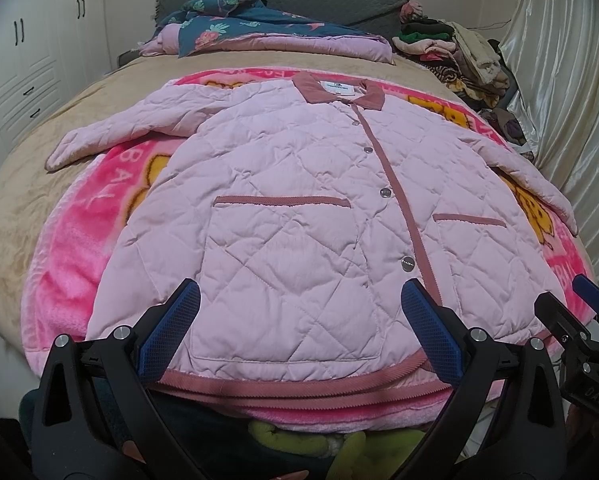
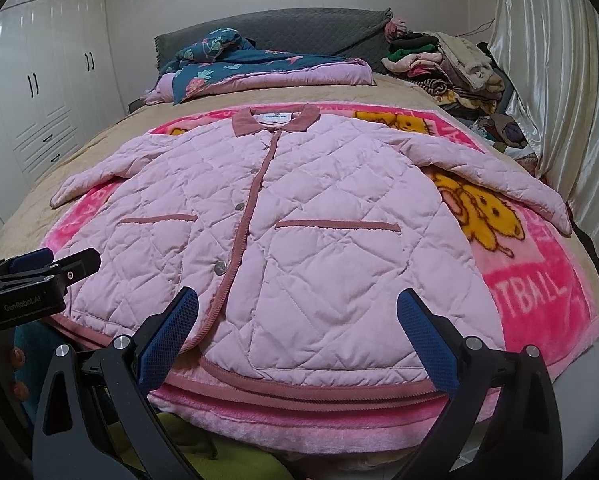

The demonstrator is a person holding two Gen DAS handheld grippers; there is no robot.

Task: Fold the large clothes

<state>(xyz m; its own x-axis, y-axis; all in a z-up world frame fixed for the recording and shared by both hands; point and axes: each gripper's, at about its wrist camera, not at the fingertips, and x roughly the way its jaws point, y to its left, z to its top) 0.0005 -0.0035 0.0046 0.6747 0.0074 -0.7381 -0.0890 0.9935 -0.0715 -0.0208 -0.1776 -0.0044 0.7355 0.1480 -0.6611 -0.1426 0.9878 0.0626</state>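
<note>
A pale pink quilted jacket (image 1: pixel 291 184) (image 2: pixel 319 216) with dusty-rose collar, placket and hem lies flat, front up and buttoned, on a bright pink cartoon blanket (image 1: pixel 79 232) (image 2: pixel 539 280). Both sleeves spread outward. My left gripper (image 1: pixel 299 312) hovers open over the hem, its blue pads straddling the left pocket. My right gripper (image 2: pixel 299 312) is also open, above the hem near the right pocket. Each gripper shows at the edge of the other's view: the right gripper (image 1: pixel 579 304) and the left gripper (image 2: pixel 55 264). Neither holds anything.
The blanket covers a tan bed (image 1: pixel 15 200) (image 2: pixel 31 196). A folded teal floral quilt (image 1: pixel 235 24) (image 2: pixel 235 60) and a grey headboard lie at the far end. A heap of clothes (image 1: pixel 459 52) (image 2: pixel 451 60) sits far right by a white curtain. White wardrobes stand left.
</note>
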